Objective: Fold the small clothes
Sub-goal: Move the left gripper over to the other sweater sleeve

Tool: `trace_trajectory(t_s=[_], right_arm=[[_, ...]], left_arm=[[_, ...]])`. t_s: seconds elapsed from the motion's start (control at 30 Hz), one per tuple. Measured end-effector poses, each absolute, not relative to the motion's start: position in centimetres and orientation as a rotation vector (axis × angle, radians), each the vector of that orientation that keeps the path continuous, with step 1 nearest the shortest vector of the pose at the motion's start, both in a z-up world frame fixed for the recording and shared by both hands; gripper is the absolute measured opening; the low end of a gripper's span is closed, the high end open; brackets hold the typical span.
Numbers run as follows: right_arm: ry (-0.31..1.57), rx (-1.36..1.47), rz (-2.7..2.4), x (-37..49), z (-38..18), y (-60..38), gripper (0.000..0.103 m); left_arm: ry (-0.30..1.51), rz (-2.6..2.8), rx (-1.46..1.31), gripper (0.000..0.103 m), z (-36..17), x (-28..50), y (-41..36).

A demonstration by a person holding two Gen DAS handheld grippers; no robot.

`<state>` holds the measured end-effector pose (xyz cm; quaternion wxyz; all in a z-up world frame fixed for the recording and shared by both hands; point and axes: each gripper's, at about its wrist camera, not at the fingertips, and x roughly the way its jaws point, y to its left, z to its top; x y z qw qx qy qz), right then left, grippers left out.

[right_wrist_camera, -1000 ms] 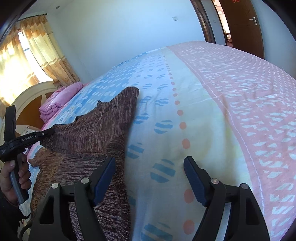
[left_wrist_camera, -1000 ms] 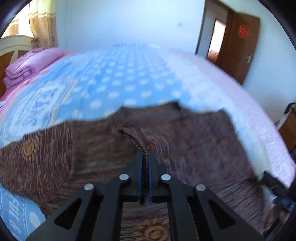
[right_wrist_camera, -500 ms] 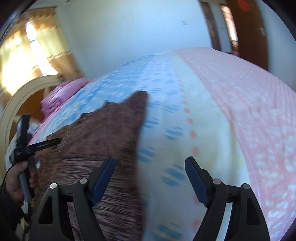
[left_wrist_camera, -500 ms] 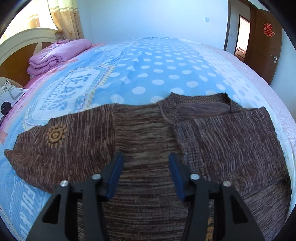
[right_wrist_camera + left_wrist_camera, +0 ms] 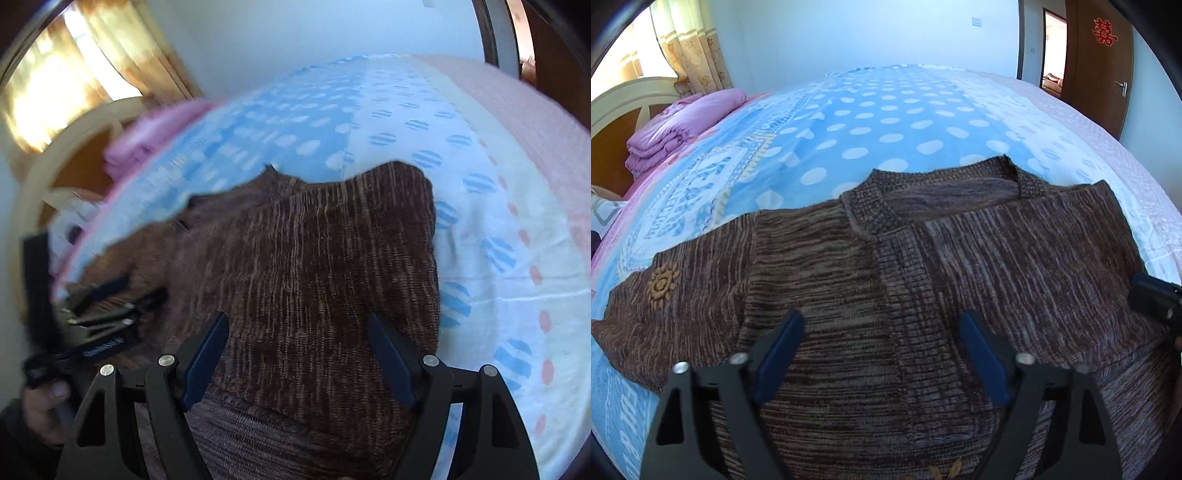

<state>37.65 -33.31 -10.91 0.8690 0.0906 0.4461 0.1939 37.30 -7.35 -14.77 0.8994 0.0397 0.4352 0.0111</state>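
A brown knitted sweater [image 5: 886, 266] lies flat on the bed, collar away from me. Its right sleeve is folded in across the chest; its left sleeve, with an orange sun patch [image 5: 663, 284], lies stretched out to the left. My left gripper [image 5: 882, 325] is open and empty, hovering over the sweater's middle. My right gripper [image 5: 299, 325] is open and empty over the folded right side of the sweater [image 5: 325, 258]. The left gripper also shows in the right wrist view [image 5: 99, 314], low at the left, blurred.
The bed has a blue polka-dot and pink cover [image 5: 905, 122]. A folded purple quilt [image 5: 683, 125] lies by the headboard at the far left. A brown door [image 5: 1097, 59] stands at the far right.
My left gripper let go of the sleeve it held, opened, and drew back over the sweater. The right gripper swung left over the sweater's folded side.
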Motion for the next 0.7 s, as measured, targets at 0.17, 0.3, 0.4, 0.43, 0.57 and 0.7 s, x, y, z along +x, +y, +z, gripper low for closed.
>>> trace_trajectory(t_s=[0.17, 0.3, 0.4, 0.43, 0.57, 0.7], right_arm=[[0.941, 0.032, 0.154, 37.4, -9.6, -32.9, 0.064], [0.858, 0.080, 0.170, 37.3, -8.2, -32.3, 0.064], [0.832, 0.033, 0.301, 37.8, -7.6, -29.2, 0.065], [0.849, 0.028, 0.321, 38.4, -7.9, -29.0, 0.066], [0.923, 0.026, 0.235, 40.5, -10.4, -29.5, 0.069], [0.917, 0.022, 0.084, 39.9, -10.2, -32.0, 0.069]], left_arm=[[0.894, 0.044, 0.111, 0.099, -14.8, 37.7, -7.8], [0.887, 0.035, 0.092, 0.099, -14.6, 37.4, -7.3], [0.879, 0.051, 0.095, 0.099, -14.4, 36.8, -6.6], [0.876, 0.056, 0.096, 0.099, -14.2, 36.6, -6.3], [0.846, 0.076, 0.101, 0.099, -13.0, 35.4, -4.0], [0.820, 0.129, 0.091, 0.099, -11.6, 33.3, 1.2]])
